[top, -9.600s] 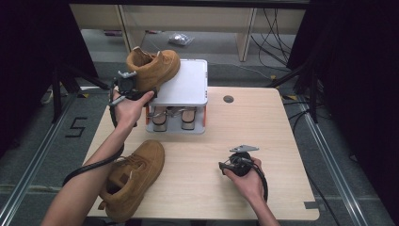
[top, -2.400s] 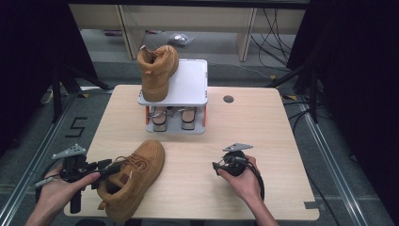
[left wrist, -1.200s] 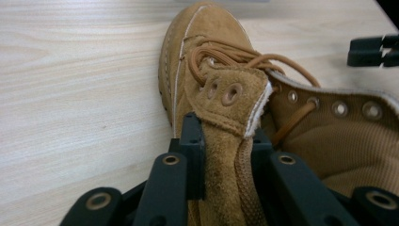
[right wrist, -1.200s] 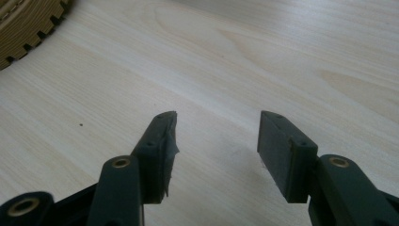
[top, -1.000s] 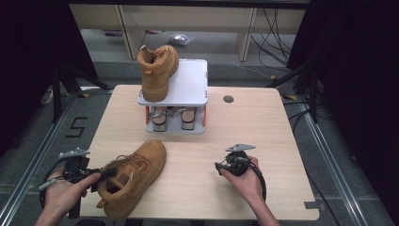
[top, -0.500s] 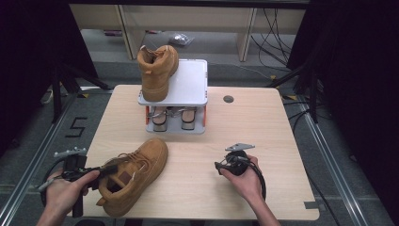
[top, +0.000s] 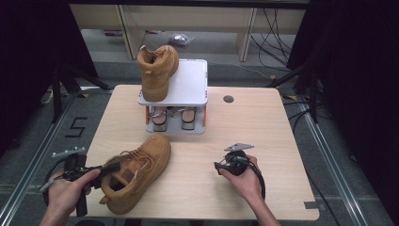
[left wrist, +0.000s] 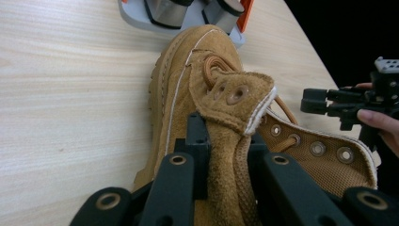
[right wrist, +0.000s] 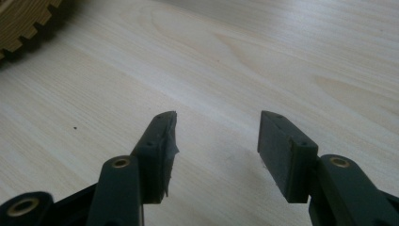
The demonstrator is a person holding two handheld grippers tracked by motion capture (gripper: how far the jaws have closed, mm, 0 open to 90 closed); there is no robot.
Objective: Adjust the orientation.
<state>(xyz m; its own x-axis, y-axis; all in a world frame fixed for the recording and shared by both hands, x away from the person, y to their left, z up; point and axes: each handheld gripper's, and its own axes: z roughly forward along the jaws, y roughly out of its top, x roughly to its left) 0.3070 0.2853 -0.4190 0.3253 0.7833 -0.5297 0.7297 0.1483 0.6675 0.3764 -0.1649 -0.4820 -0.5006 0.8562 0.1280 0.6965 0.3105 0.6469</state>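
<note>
The left gripper (left wrist: 226,141) stays clamped on the collar of the boot (top: 134,172) at the tabletop's (top: 263,122) near-left edge; its toe has swung slightly left. The right gripper (right wrist: 214,141) rests apart, unmoved.

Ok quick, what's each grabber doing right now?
Left gripper: shut on the ankle edge of the brown boot lying on the table.
Right gripper: open, holding nothing, jaws over bare table.

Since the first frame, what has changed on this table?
The left gripper let go of the boot on the white rack, came back to the near edge and clamped the second boot's collar. The right gripper stayed open on the table.
</note>
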